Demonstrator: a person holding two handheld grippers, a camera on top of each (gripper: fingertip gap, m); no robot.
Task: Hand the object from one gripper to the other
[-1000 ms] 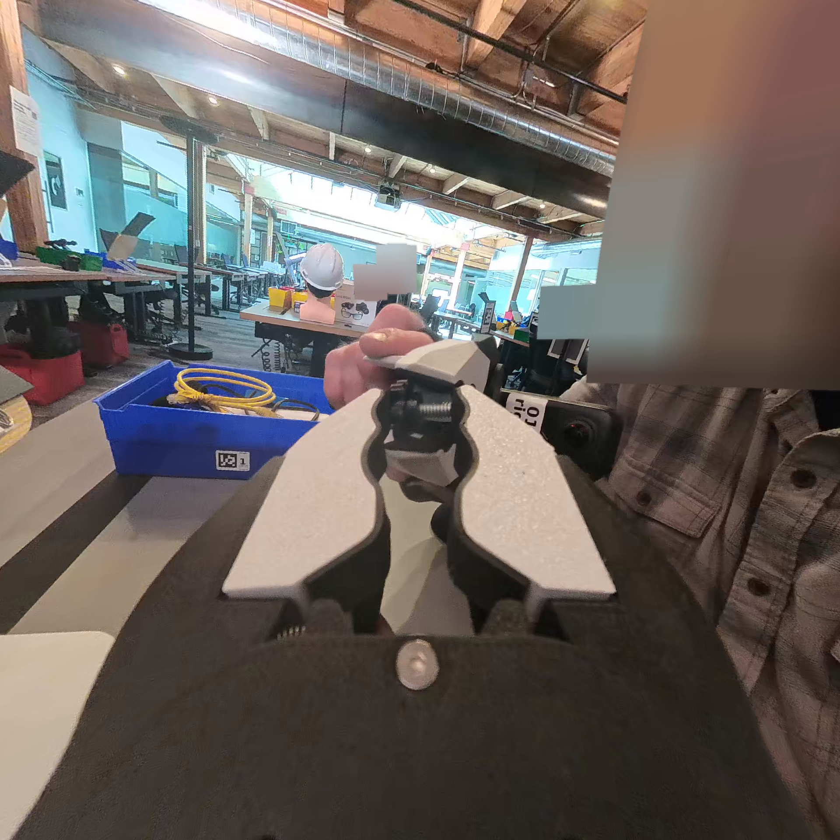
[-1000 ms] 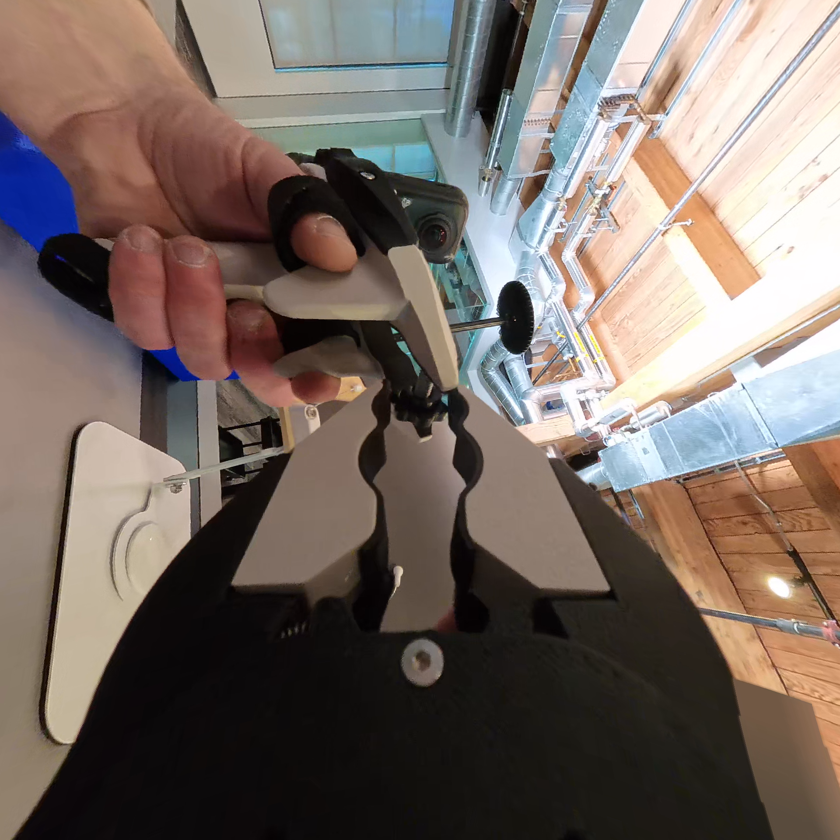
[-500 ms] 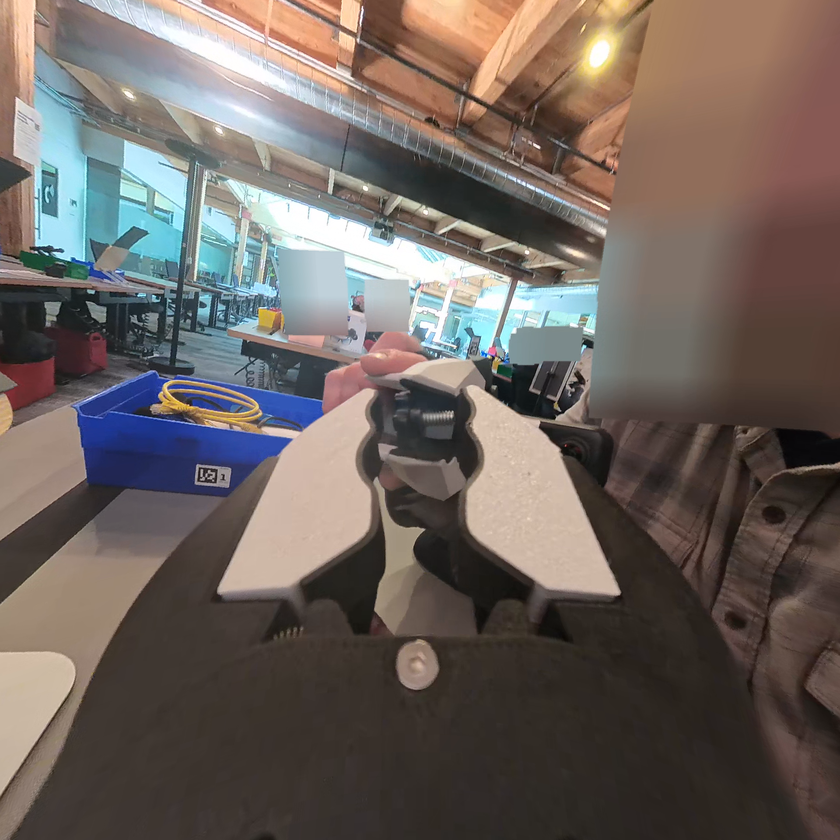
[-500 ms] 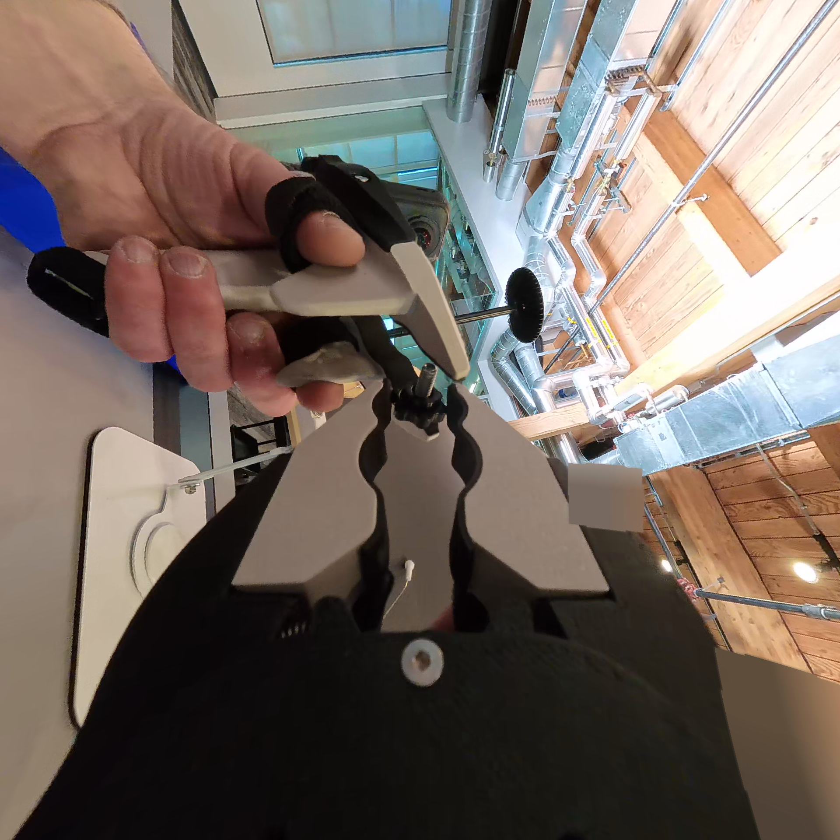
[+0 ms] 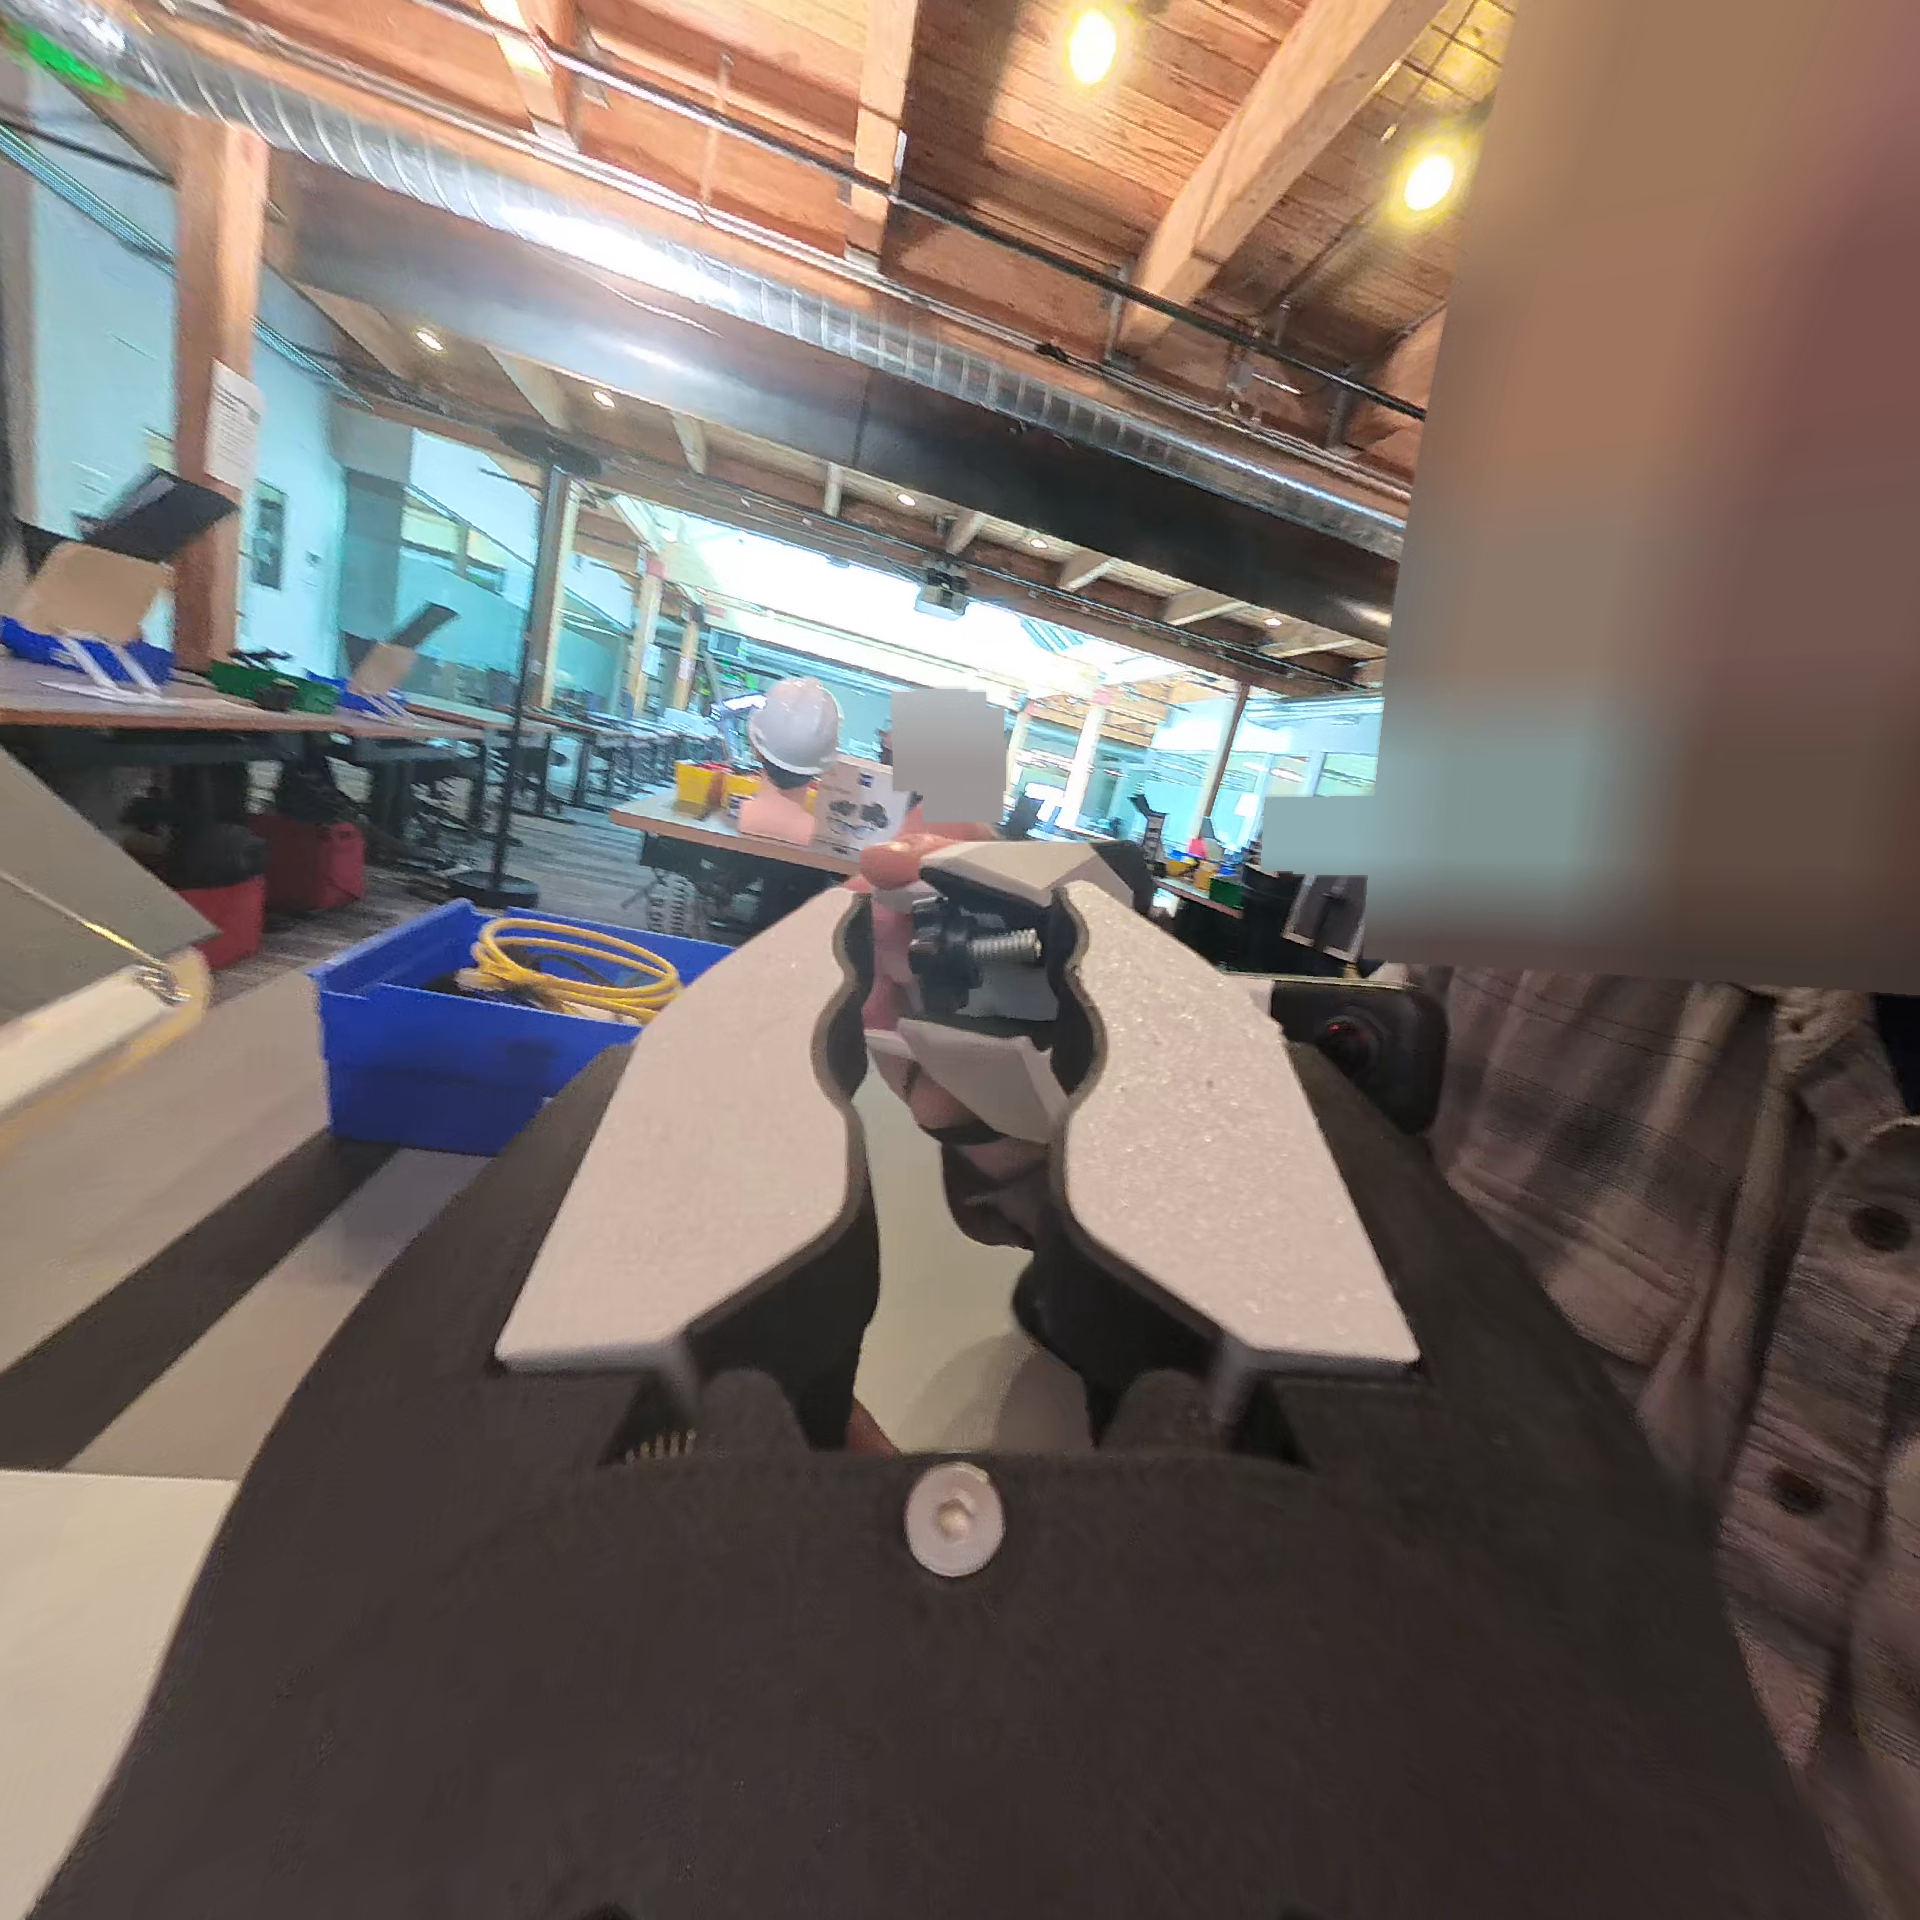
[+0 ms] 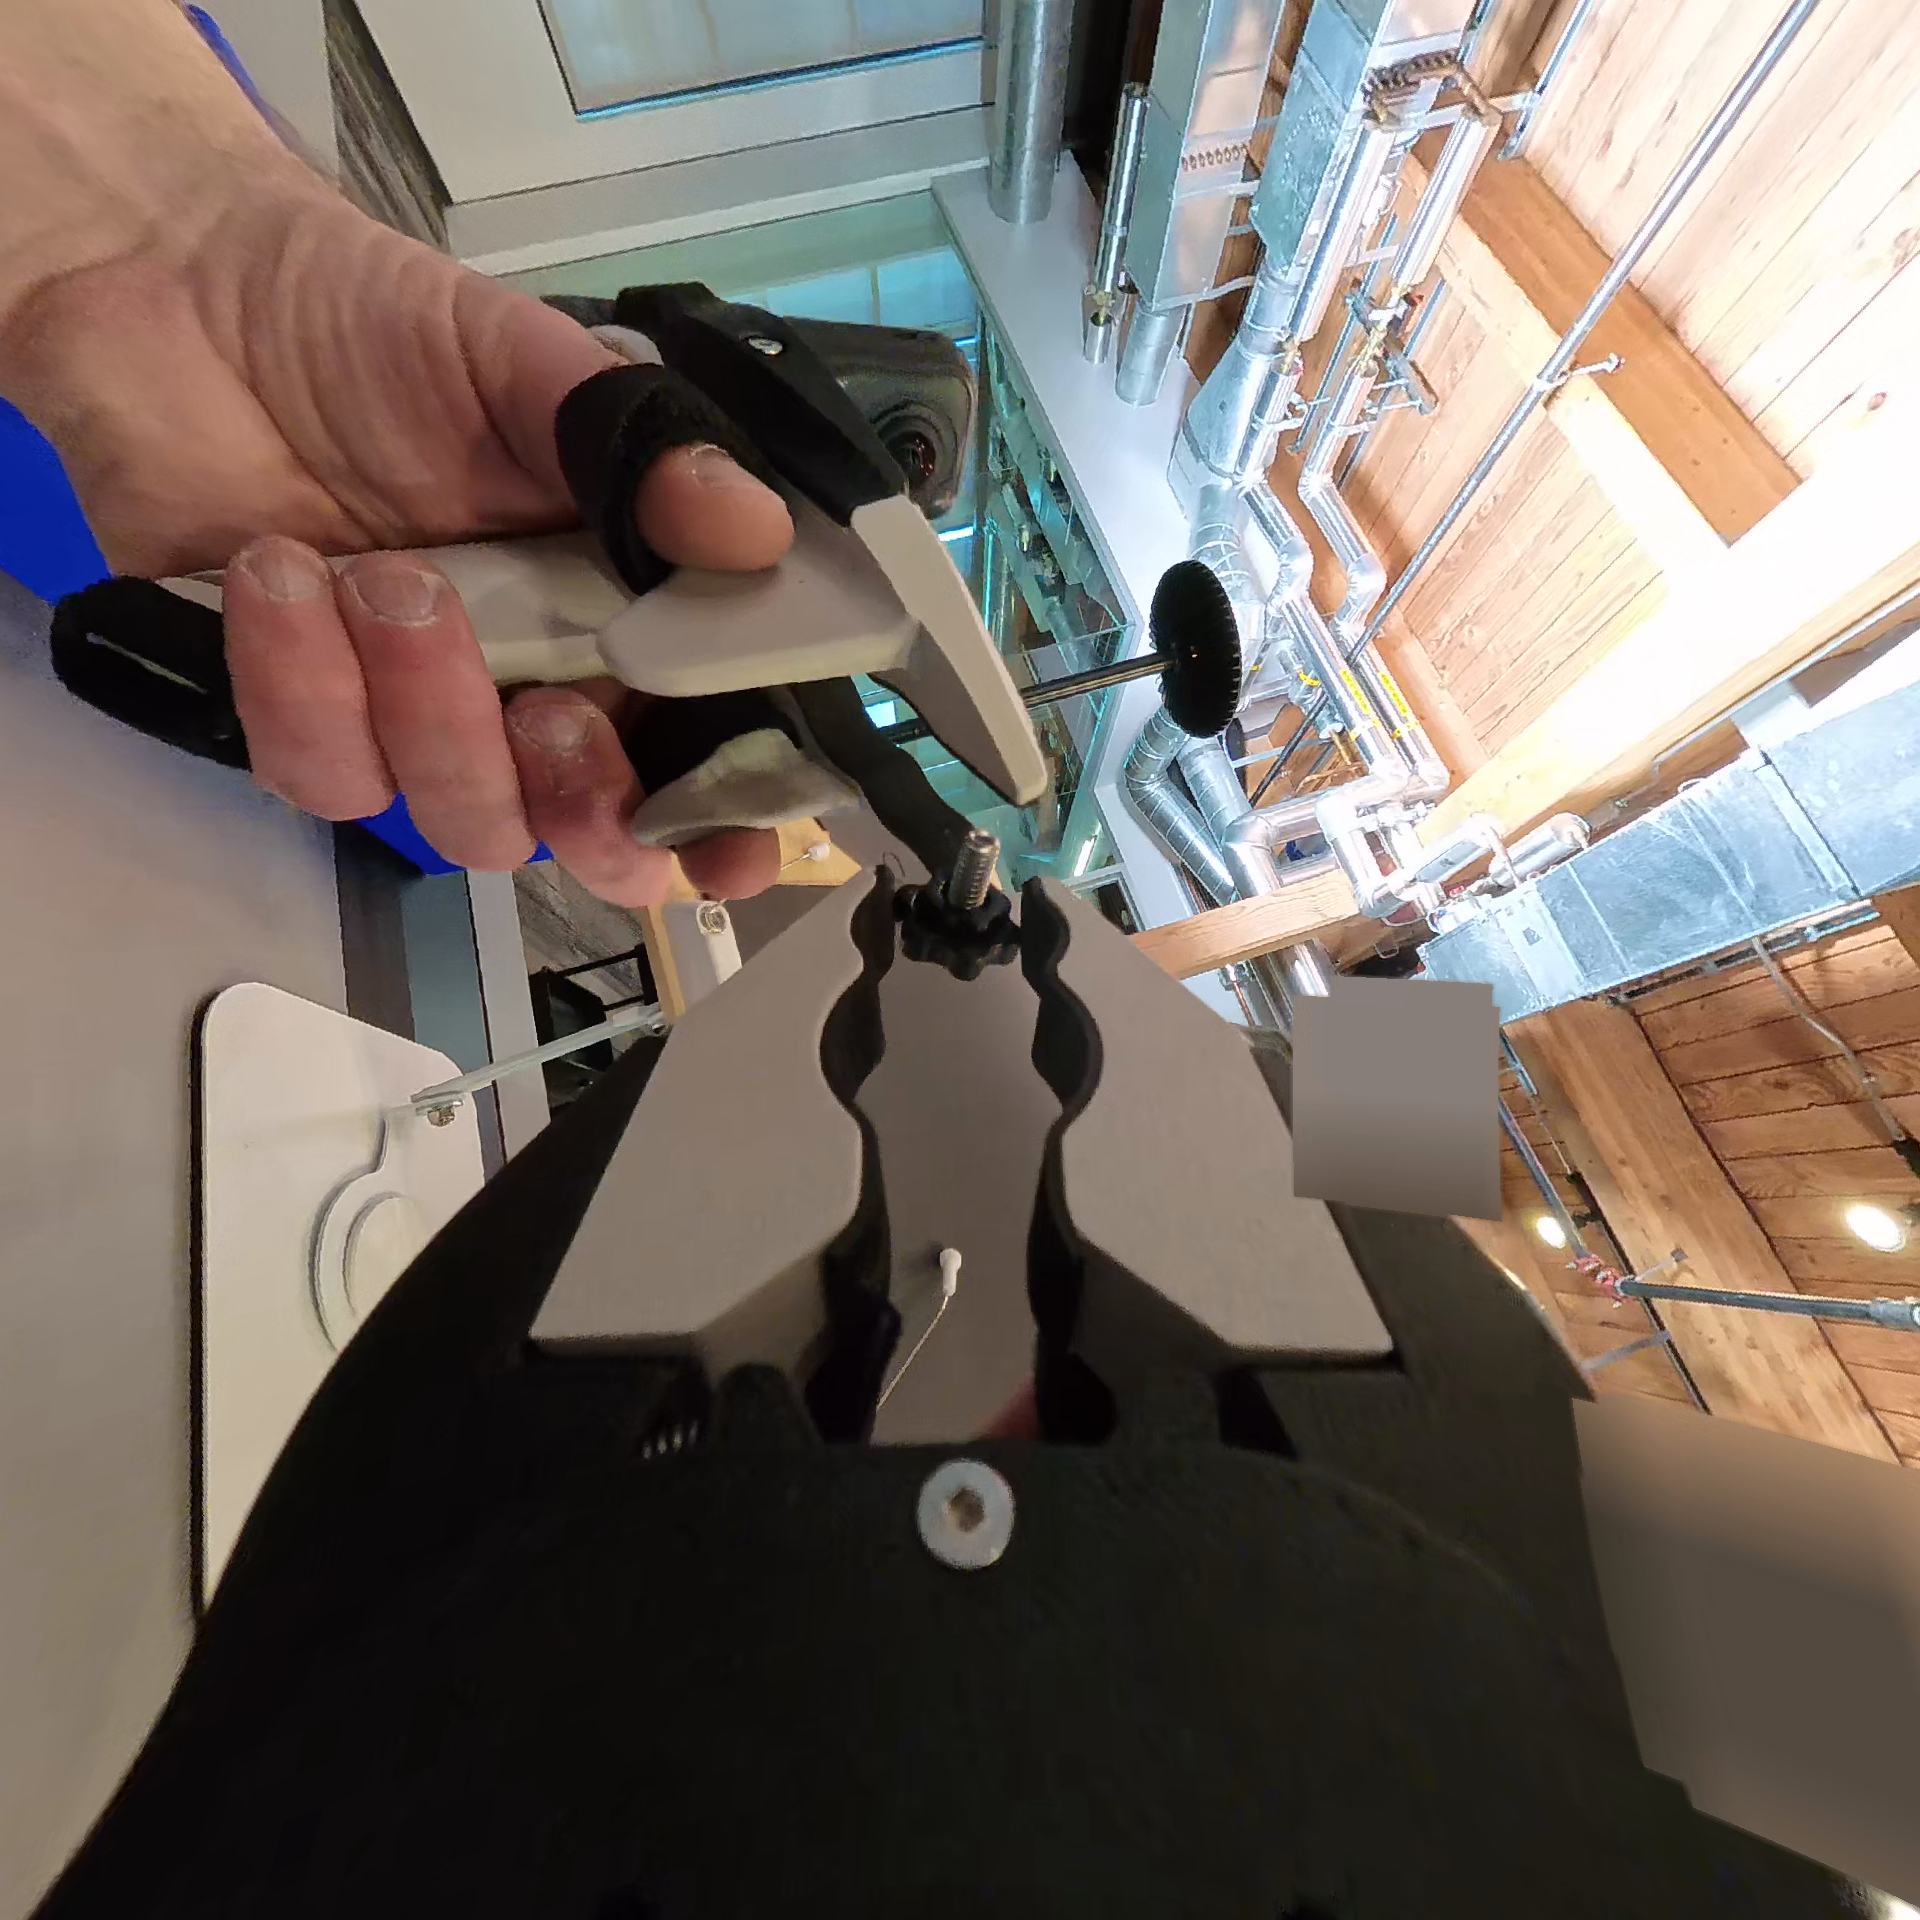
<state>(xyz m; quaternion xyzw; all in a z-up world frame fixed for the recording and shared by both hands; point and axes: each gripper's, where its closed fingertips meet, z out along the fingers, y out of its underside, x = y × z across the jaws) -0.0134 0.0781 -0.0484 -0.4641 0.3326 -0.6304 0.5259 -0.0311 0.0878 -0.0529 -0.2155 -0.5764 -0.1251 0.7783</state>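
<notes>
The right gripper point(image 6: 956, 914) pinches a black-knobbed screw point(image 6: 961, 920) (threads outward); the left gripper point(image 5: 956, 914) stands spread, apart.

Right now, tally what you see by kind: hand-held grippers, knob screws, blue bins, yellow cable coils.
Hand-held grippers: 2, the left hand-held gripper and the right hand-held gripper
knob screw: 1
blue bin: 1
yellow cable coil: 1
Total: 5
</notes>
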